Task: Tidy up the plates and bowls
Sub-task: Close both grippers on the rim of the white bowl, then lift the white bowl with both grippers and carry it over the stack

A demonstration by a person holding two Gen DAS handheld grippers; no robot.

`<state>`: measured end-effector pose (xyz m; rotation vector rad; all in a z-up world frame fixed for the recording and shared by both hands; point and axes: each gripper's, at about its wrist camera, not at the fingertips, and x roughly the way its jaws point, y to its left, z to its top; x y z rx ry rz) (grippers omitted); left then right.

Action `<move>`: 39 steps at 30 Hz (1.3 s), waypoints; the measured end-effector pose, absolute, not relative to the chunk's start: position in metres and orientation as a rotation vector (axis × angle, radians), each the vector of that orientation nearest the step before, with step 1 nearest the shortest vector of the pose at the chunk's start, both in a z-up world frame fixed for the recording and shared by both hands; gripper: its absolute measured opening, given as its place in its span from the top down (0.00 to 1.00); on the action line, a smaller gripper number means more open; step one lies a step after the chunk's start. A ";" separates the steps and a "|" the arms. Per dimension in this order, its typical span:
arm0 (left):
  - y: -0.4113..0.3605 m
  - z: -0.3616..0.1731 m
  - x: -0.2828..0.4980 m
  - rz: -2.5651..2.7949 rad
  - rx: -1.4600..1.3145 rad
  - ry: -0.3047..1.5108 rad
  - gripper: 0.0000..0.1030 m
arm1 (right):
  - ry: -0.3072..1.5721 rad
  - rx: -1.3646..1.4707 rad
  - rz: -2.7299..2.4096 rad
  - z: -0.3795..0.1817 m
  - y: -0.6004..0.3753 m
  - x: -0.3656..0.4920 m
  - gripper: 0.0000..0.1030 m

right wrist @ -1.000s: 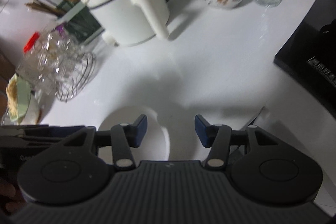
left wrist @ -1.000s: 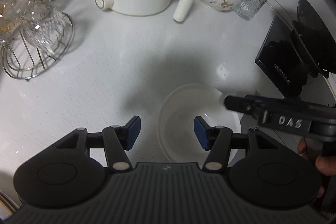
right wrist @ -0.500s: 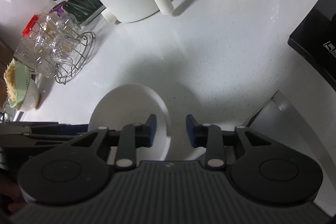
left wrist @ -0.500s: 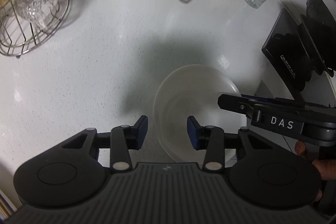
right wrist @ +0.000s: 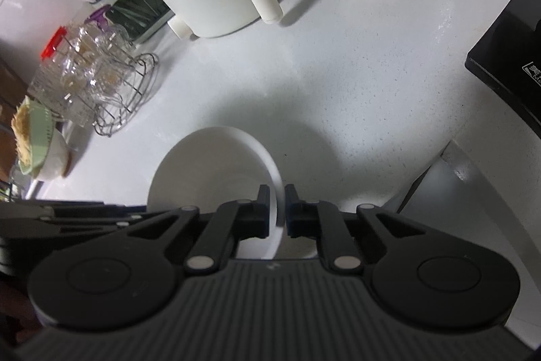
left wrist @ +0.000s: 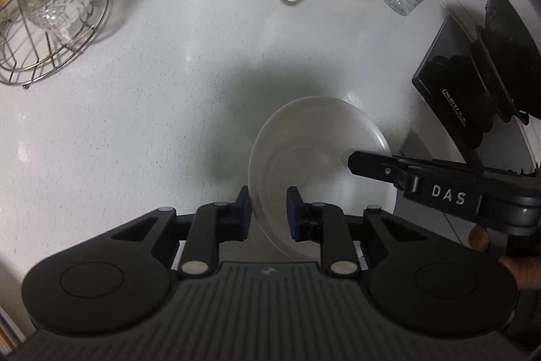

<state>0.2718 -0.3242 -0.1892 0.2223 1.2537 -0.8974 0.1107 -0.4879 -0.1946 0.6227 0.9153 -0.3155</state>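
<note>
Both claws, left claw (left wrist: 268, 208) and right claw (right wrist: 277, 207), have just closed on opposite rims of the plain white ceramic bowl (left wrist: 318, 154), apparently resting on the speckled white worktop (left wrist: 169, 83); next, lift together evenly

One word reads clearly: "DAS", in pale raised capitals on the dark body of the right gripper (left wrist: 368, 163), which reaches in over the white bowl (left wrist: 318, 137) from its right side. Beyond the bowl on that same side, the black box (left wrist: 443, 90) carries a small white printed label along its edge, too small to read. From the right wrist view, that box (right wrist: 507, 56) shows a white logo, illegible.
</note>
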 end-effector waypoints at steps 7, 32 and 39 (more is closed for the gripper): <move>-0.301 -0.170 0.274 -0.883 0.143 1.244 0.76 | 0.914 0.616 -0.282 -0.181 -0.476 0.111 0.89; -0.177 -0.053 0.261 -0.784 0.026 1.119 0.75 | 0.860 0.609 -0.163 -0.086 -0.387 0.113 0.89; -0.142 -0.042 0.254 -0.735 0.008 1.044 0.74 | 0.872 0.567 -0.109 -0.080 -0.361 0.124 0.89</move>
